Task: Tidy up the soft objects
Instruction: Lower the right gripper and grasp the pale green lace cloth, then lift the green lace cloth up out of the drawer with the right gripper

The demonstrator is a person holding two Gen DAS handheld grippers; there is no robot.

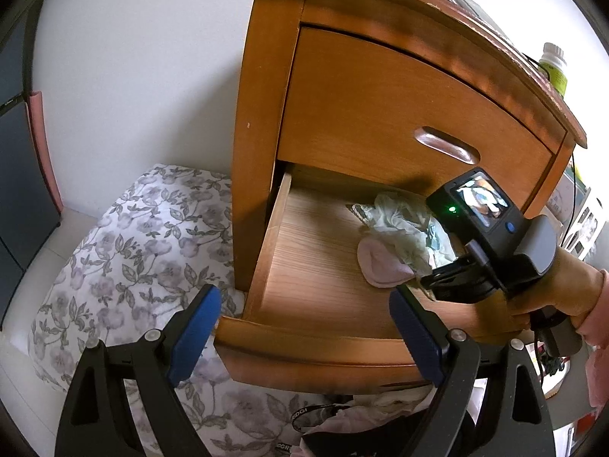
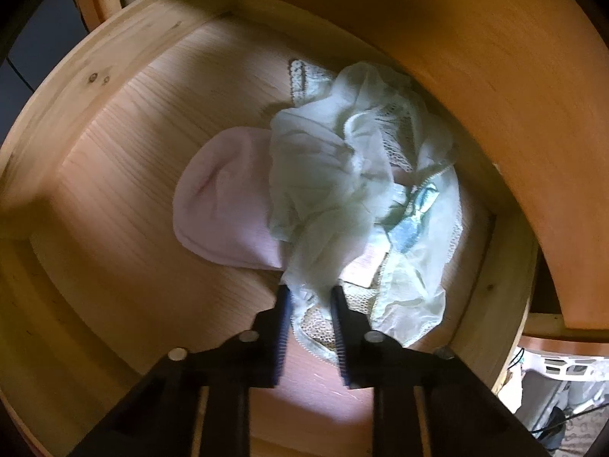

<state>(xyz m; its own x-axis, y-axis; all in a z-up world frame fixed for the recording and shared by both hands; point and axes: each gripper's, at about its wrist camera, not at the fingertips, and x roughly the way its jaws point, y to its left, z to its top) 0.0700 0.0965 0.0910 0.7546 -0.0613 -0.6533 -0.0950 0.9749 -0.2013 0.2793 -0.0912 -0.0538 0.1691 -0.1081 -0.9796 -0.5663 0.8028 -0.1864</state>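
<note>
The lower drawer (image 1: 304,354) of a wooden nightstand stands pulled out. In it lie a pink sock (image 1: 380,266) and a crumpled pale green lacy garment (image 1: 403,224). My left gripper (image 1: 304,327) is open and empty, in front of the drawer's front panel. My right gripper (image 2: 308,297) reaches into the drawer (image 2: 95,198); its blue-padded fingers are narrowly apart with the edge of the green garment (image 2: 327,175) between them, and the view is blurred. The pink sock (image 2: 220,205) lies just left of the garment, partly under it.
A floral pillow (image 1: 125,266) lies left of the nightstand. The upper drawer (image 1: 399,114) is closed, and a bottle (image 1: 553,68) stands on top. More clothes (image 1: 361,411) lie below the open drawer. A white basket (image 2: 563,369) shows at the right.
</note>
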